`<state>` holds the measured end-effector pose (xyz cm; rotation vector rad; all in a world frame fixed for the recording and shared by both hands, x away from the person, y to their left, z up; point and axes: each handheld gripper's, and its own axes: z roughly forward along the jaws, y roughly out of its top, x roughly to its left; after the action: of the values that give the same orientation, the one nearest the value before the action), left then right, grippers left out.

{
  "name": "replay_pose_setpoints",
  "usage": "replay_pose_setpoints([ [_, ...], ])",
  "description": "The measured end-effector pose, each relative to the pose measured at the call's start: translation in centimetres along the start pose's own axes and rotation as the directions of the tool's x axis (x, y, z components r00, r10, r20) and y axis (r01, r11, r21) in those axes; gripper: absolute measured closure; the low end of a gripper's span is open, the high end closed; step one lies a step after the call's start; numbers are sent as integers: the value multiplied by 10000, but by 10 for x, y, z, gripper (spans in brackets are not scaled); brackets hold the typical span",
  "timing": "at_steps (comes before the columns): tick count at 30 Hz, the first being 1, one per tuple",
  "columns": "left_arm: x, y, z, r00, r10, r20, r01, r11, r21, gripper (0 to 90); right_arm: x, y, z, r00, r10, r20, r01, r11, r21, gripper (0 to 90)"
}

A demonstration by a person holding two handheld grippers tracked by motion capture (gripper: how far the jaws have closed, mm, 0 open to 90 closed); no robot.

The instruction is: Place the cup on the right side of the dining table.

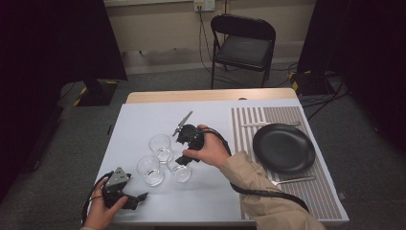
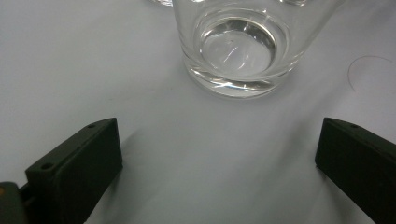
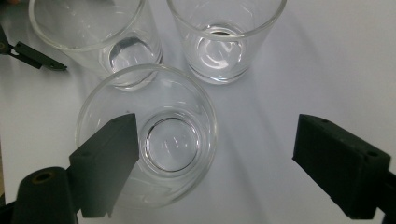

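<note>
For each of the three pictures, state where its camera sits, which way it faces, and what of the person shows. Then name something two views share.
High view: above the near edge, facing forward and down on the table; hands, a sleeve, left gripper and right gripper show.
Left gripper view: low, facing the near-left glass; its open jaws show.
Right gripper view: looking down on three glasses; its open jaws straddle the nearest glass.
Shared: both gripper views show the near-left glass.

Clear glasses (image 1: 160, 146) on a pale table (image 1: 143, 120); black plate (image 1: 283, 147) on striped mat (image 1: 249, 125).
</note>
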<state>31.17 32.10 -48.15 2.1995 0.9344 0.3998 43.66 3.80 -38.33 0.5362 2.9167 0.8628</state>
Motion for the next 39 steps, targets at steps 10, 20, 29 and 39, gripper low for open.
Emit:
replay_pose_setpoints([
  [10,0,0,0,10000,0,-4,0,10000,-3,0,2,-1,9,10000,-14,68,14,10000,76,133],
  [20,0,0,0,10000,-42,9,42,10000,-8,0,3,-4,19,9999,107,115,-109,9998,185,136],
  [29,0,0,0,10000,-46,9,46,10000,-11,0,3,-6,26,9997,162,166,-166,9995,255,147],
  [39,0,0,0,10000,1,-4,-1,10000,1,0,2,-9,31,9994,328,97,-330,9993,171,225],
])
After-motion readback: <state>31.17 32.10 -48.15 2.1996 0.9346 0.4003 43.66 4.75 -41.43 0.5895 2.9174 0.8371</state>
